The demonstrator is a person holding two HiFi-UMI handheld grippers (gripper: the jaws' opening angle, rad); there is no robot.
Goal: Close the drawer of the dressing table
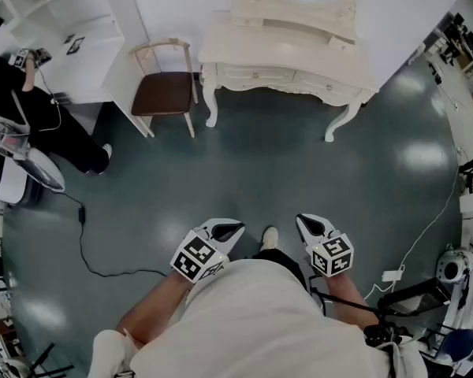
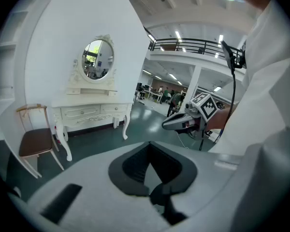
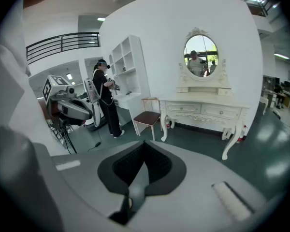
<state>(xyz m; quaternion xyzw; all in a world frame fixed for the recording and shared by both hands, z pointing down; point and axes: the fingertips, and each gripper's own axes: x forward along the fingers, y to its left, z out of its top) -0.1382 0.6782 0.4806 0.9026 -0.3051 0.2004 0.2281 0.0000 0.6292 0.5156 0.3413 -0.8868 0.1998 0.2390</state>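
Approach is the step in hand: the dressing table (image 1: pixel 288 73) is seen well apart across the floor, beside a chair (image 1: pixel 164 91). The left gripper (image 1: pixel 235 227) and right gripper (image 1: pixel 303 220) are held pressed together, empty. Walking closer is probably called for next. No writing can be read.

1. We see bright, even indoor light; ceiling strip lights (image 2: pixel 178 34) show in the left gripper view.
2. We find pale glare patches on the dark glossy floor (image 1: pixel 422 157) in the head view.
3. We notice only faint shadow under the dressing table (image 1: pixel 292 53).
4. We see fisheye bending and black corners in both gripper views.
5. We find the left gripper (image 2: pixel 150 151) and right gripper (image 3: pixel 144 151) slightly soft up close.
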